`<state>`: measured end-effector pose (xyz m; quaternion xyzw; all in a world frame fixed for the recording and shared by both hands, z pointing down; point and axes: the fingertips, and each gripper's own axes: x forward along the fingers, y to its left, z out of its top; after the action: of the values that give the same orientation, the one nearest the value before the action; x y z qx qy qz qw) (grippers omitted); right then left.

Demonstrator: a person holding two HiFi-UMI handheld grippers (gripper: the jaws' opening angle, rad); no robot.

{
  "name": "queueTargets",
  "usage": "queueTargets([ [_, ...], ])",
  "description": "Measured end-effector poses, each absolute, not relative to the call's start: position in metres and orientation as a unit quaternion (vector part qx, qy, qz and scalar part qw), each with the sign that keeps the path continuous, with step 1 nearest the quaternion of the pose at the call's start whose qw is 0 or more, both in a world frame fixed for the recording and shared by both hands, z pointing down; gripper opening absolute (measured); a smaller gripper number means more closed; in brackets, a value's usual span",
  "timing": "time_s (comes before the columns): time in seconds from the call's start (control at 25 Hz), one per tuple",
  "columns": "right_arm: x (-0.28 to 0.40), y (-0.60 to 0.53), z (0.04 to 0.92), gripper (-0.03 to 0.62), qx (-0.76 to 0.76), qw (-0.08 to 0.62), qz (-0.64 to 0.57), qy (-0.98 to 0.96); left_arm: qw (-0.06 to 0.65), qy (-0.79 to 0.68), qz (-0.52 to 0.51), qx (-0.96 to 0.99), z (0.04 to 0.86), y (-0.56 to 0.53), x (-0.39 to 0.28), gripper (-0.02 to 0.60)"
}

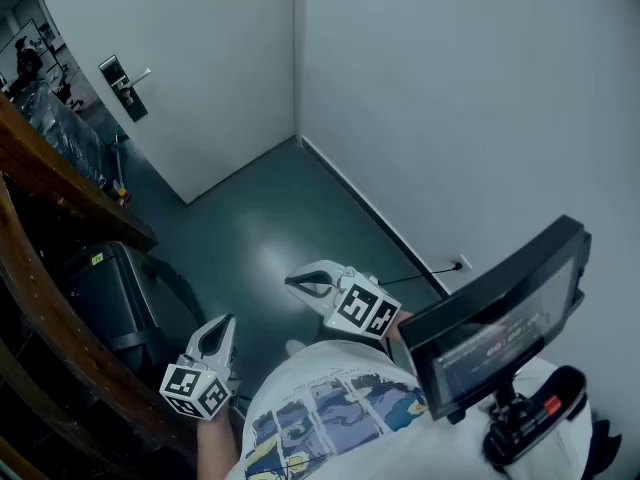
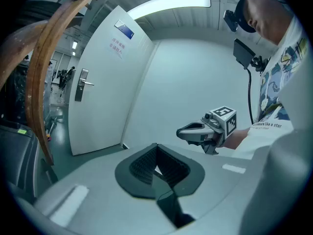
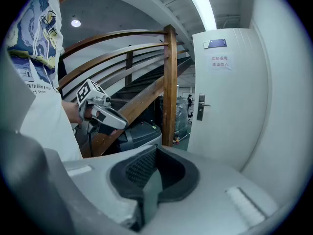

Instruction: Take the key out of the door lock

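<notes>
The key is too small to make out in any view. The dark upright lock plate with a silver lever handle [image 1: 125, 86] sits far off, on the white door [image 1: 210, 58] at the head view's upper left. Between it and the person lies an open stretch of glossy dark green floor [image 1: 270, 223]. A white wall [image 1: 450, 98] bounds it at the right, and a curved brown wooden stair railing [image 1: 45, 168] at the left. Under the railing stands a closed dark case [image 1: 105, 293]; its content is not visible. The left tool [image 1: 222, 326] and the right tool [image 1: 303, 286] are held low, near the body and well apart from the door.

In the left gripper view the left tool [image 2: 156, 168] is clenched on nothing. The plate [image 2: 79, 85] stands with its long axis vertical, and the handle points right.

In the right gripper view the right tool [image 3: 150, 176] is also clenched and empty. The lock plate [image 3: 200, 106] is beyond the wooden post [image 3: 169, 82].
</notes>
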<state>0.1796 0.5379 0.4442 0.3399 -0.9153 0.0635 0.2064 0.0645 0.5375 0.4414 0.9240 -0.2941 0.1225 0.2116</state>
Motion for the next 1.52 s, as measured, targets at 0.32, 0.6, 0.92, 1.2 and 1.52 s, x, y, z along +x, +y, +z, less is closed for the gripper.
queueTargets([
  [0.32, 0.182, 0.508, 0.440, 0.002, 0.330, 0.205, 0.054, -0.920, 0.218, -0.303, 0.124, 0.919, 0.443, 0.507, 0.069, 0.005],
  [0.6, 0.200, 0.460, 0.448, 0.006, 0.315, 0.198, 0.060, -0.926, 0.225, -0.320, 0.127, 0.911, 0.447, 0.459, 0.091, 0.006],
  [0.92, 0.222, 0.373, 0.455, 0.021, 0.258, 0.203, 0.063, -0.942, 0.210, -0.373, 0.106, 0.897, 0.434, 0.366, 0.115, 0.006],
  [1.2, 0.223, 0.295, 0.467, 0.029, 0.203, 0.219, 0.062, -0.952, 0.204, -0.434, 0.074, 0.874, 0.419, 0.283, 0.110, 0.008],
  [1.52, 0.158, 0.193, 0.486, 0.029, 0.188, 0.231, 0.079, -0.951, 0.208, -0.453, 0.069, 0.864, 0.434, 0.194, 0.041, 0.023],
])
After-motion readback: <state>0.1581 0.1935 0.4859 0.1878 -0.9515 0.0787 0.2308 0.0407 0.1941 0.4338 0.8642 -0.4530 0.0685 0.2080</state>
